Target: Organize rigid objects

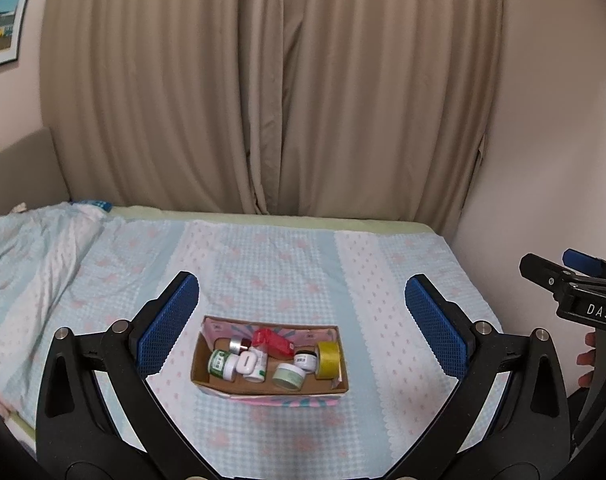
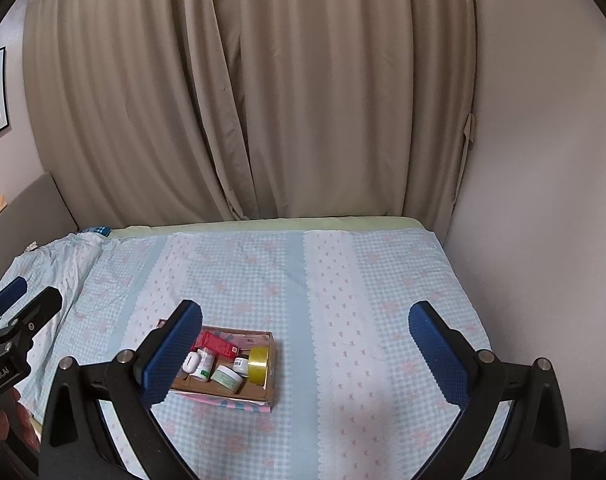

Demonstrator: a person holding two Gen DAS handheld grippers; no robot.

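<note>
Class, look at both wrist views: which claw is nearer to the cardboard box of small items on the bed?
Left. The left claw is open and centred on the cardboard box. The right claw, also open, sits off to its right, with the box behind its left finger.

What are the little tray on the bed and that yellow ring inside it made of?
The tray looks like cardboard: plain matte brown inside, thin folded walls, pink-and-blue print outside. The yellow ring seems to be a roll of plastic tape: glossy, slightly see-through yellow with a hollow centre; its core material cannot be told. Both rest on a checked fabric bedsheet.
</note>
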